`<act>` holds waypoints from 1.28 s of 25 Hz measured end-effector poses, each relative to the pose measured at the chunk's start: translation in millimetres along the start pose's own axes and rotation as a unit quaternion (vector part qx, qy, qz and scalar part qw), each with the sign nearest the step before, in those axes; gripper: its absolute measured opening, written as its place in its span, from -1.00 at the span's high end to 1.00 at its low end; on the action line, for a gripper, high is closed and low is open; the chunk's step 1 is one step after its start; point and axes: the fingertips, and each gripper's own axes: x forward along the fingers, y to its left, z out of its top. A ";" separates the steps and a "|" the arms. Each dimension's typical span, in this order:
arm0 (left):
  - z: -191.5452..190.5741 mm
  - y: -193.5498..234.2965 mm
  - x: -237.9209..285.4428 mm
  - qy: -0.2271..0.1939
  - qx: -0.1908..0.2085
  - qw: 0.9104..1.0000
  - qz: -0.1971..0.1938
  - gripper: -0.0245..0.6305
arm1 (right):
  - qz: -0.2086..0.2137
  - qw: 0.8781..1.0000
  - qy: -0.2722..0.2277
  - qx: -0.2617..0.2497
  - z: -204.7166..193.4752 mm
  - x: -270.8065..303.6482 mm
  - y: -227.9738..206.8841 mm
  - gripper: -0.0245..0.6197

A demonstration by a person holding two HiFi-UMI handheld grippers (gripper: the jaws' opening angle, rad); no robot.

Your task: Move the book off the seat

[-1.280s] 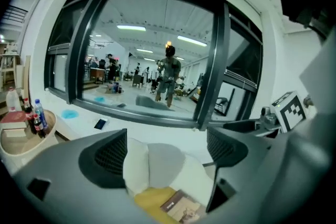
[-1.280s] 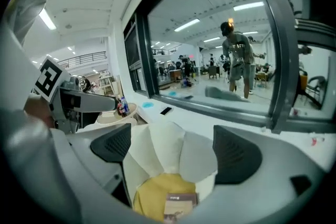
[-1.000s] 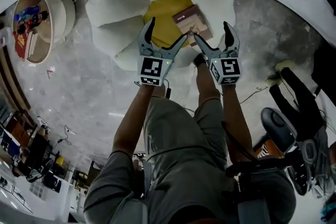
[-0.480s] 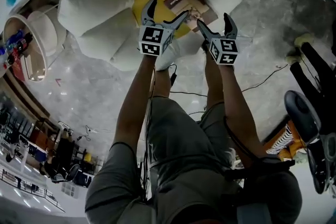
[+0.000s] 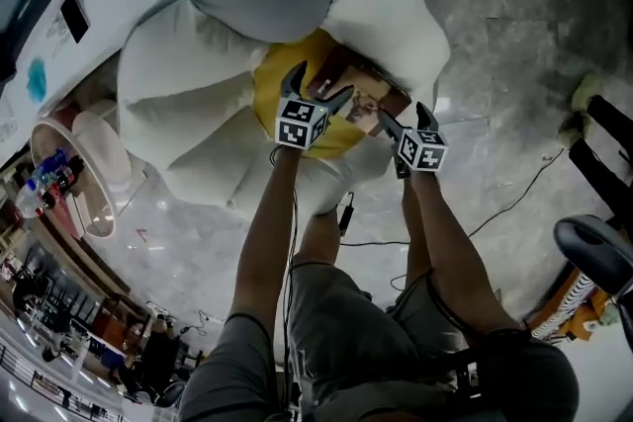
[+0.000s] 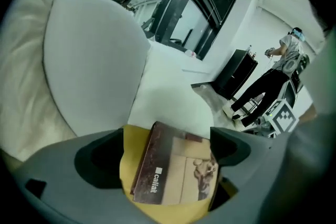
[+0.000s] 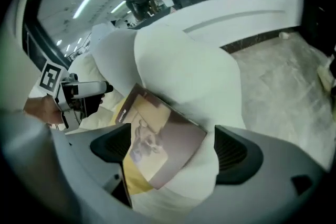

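A brown book (image 5: 364,92) lies on the yellow centre (image 5: 282,94) of a flower-shaped seat with big white petals (image 5: 188,64). My left gripper (image 5: 321,84) hovers over the book's left edge with its jaws opening. In the left gripper view the book (image 6: 176,170) lies flat between the wide jaws of that gripper (image 6: 167,152), and no pad presses on it. My right gripper (image 5: 401,117) is at the book's near right corner. In the right gripper view the book (image 7: 157,136) shows between the spread jaws of the right gripper (image 7: 173,149), resting partly on a white petal.
A round white stand (image 5: 69,178) with colourful items sits on the floor at the left. A black cable (image 5: 475,227) runs over the grey floor by my legs. A dark wheeled chair (image 5: 593,252) stands at the right. A white curved ledge rings the seat's far side.
Both grippers have gone forward over the seat and now sit at the book. The left jaws stand a little wider. The book has not moved.
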 end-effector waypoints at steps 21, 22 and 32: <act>-58.5 -24.9 37.5 0.148 0.085 0.985 -0.027 -0.76 | 0.049 0.995 0.093 -0.001 -25.6 8.1 28.6 -0.60; -46.2 -28.1 31.1 0.131 0.077 0.988 -0.023 -0.76 | 0.047 0.995 0.084 -0.015 -15.1 1.3 31.2 -0.60; 67.4 -62.3 -87.1 -0.002 -0.009 1.000 0.029 -0.75 | 0.058 0.993 -0.010 -0.100 96.9 -105.0 99.8 -0.60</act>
